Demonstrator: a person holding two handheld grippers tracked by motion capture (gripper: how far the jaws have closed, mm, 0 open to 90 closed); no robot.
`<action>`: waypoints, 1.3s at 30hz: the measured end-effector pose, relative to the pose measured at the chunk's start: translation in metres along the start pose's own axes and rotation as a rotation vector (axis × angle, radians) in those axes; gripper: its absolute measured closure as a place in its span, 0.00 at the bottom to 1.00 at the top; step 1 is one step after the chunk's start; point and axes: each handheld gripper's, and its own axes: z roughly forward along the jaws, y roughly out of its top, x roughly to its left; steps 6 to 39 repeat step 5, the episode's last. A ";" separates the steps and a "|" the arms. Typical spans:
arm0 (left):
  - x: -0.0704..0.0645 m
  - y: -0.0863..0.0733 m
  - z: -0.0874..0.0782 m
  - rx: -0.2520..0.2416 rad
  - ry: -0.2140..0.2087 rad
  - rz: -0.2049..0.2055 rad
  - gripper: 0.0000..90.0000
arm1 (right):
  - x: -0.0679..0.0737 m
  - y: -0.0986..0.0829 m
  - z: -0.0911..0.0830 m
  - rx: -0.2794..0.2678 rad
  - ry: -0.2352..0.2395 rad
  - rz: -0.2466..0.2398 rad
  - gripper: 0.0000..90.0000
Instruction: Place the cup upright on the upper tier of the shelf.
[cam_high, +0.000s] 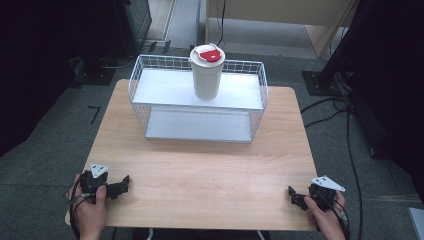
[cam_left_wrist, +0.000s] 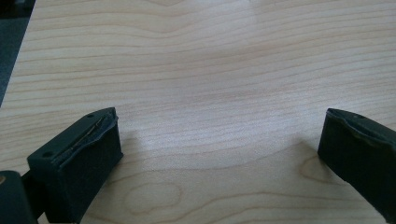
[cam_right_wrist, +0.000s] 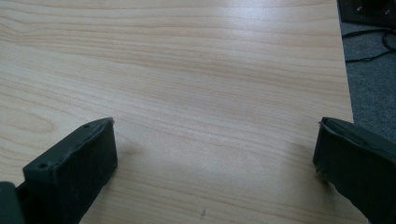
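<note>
Both grippers, left (cam_high: 121, 184) and right (cam_high: 292, 194), gape wide, empty; cup (cam_high: 207, 72) probably atop wire basket (cam_high: 137, 75)

The left gripper (cam_high: 112, 186) is a black, blocky tool with a pale grey three-cornered plate on top and a thin dark cable running from its rear. The right gripper (cam_high: 300, 196) matches it: black body, the same grey triangular plate, black cables looping behind it. In the left gripper view its two jaws are thick matte-black blocks with soft dark pads; the left one has small round screw holes along its top edge and a slightly frayed pad seam. The right gripper view shows like blocks.
</note>
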 end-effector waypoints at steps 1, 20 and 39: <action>0.000 0.000 0.000 0.000 0.000 0.001 0.00 | 0.000 0.000 0.000 0.000 0.000 0.000 0.00; 0.000 0.001 0.001 -0.001 -0.001 0.004 0.00 | 0.000 0.000 0.000 0.000 0.000 0.000 0.00; 0.000 0.001 0.001 -0.001 -0.001 0.004 0.00 | 0.000 0.000 0.000 0.000 0.000 0.000 0.00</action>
